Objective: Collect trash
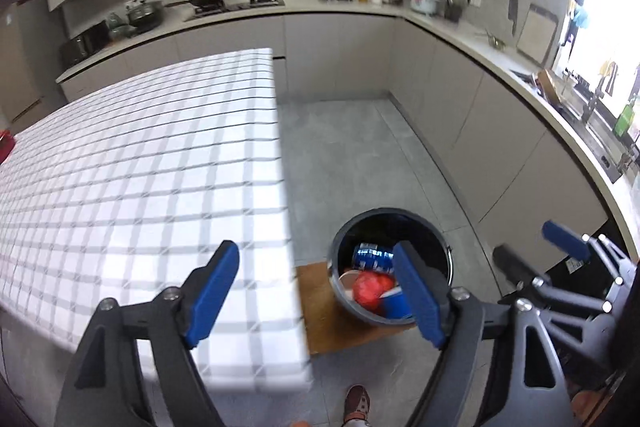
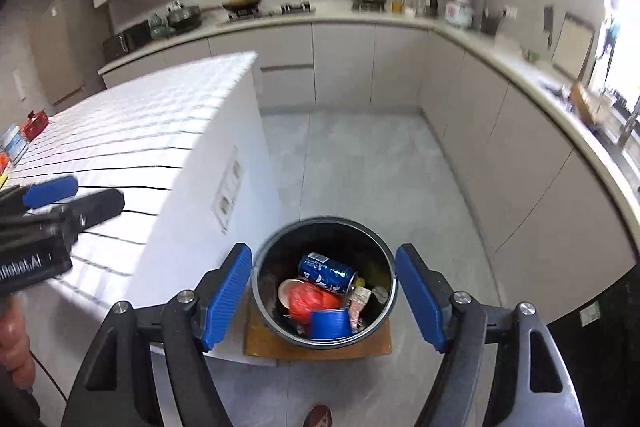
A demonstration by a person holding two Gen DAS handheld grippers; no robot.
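A dark round trash bin [image 1: 390, 215] [image 2: 324, 221] stands on a wooden board [image 2: 376, 343] on the floor beside the table. Inside lie a blue can [image 2: 326, 269] [image 1: 370, 255], a red bag [image 2: 310, 301] [image 1: 370, 289], a blue cup [image 2: 330, 323] and small scraps. My right gripper [image 2: 323, 251] hangs open above the bin, nothing between its blue pads. My left gripper [image 1: 316, 251] is open and empty too, over the table's near corner, left of the bin. Each wrist view also catches the other gripper: the right gripper [image 1: 528, 243] and the left gripper [image 2: 96, 193].
The table with a white checked cloth [image 1: 140, 167] [image 2: 140, 131] fills the left; a red item [image 2: 35, 123] and a small pack [image 2: 14, 143] sit at its far left edge. Grey cabinets and a cluttered counter [image 1: 460, 39] wrap the back and right. A shoe [image 1: 357, 403] stands near the bin.
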